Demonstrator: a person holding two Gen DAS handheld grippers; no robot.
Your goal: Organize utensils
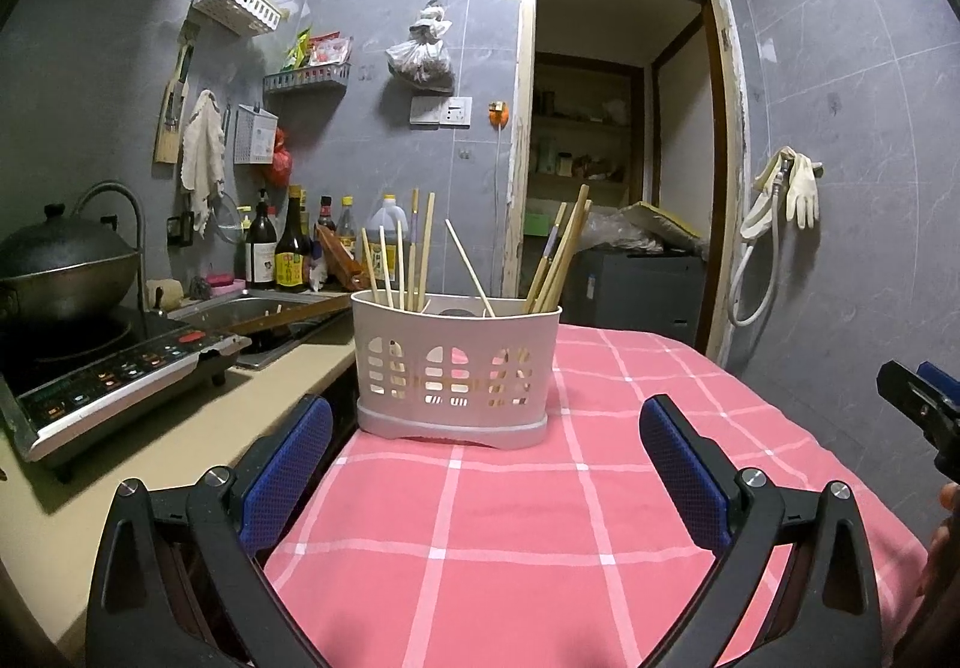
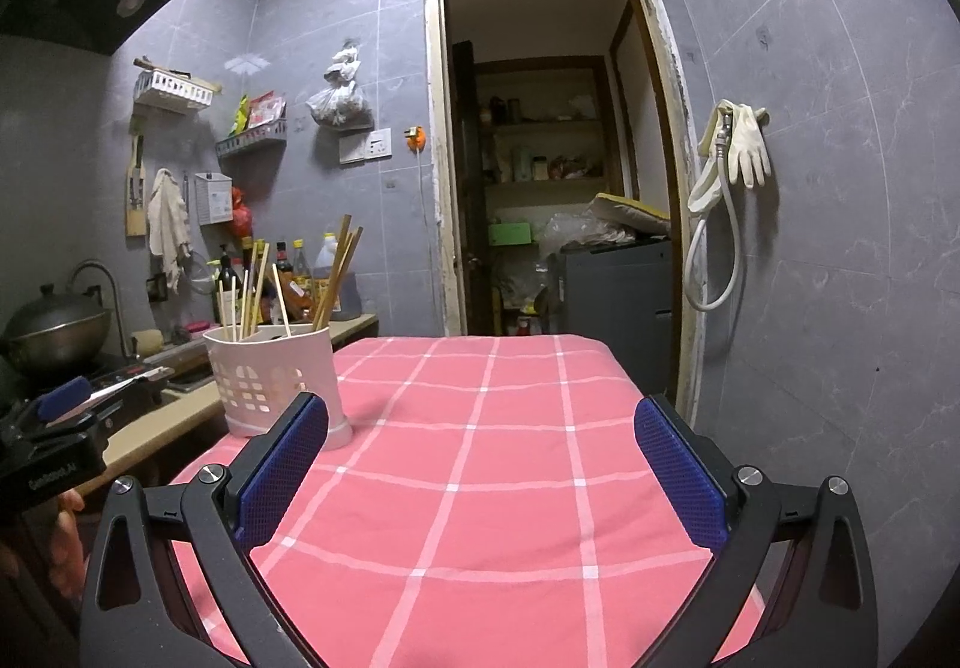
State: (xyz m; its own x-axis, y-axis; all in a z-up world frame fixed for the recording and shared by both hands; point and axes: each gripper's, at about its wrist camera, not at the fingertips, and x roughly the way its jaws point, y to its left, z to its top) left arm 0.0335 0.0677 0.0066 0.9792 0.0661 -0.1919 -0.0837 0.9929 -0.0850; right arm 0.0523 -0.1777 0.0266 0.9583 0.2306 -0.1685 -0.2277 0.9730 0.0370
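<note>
Left wrist view first: left gripper [image 1: 486,464] hovering low over the pink checked tablecloth [image 1: 510,536], jaws spread wide, nothing between the blue pads [image 1: 288,482]. Straight ahead, standing upright on the cloth near its far left edge, a white slotted utensil holder [image 1: 456,368]. Packed with wooden chopsticks [image 1: 414,260], one bunch leaning at the left end, another bunch [image 1: 561,263] fanning out at the right end, a lone stick tilted across the middle. Off to the left, a countertop with an induction cooker [image 1: 114,374] and a dark wok [image 1: 63,266] on it, sauce bottles [image 1: 288,248] lined up behind the sink. At the far right edge, just a sliver of the right gripper [image 1: 924,404].

Over to the right wrist view: right gripper [image 2: 480,470] also above the cloth, jaws wide apart and empty. Holder [image 2: 273,380] now at the left, just beyond the left fingertip, chopsticks [image 2: 336,272] poking up. Left gripper [image 2: 60,416] peeking in at the far left edge, jaws too cut off here to judge. Open doorway [image 2: 552,140] dead ahead, rubber gloves [image 2: 741,143] hanging on the grey tiled wall.
</note>
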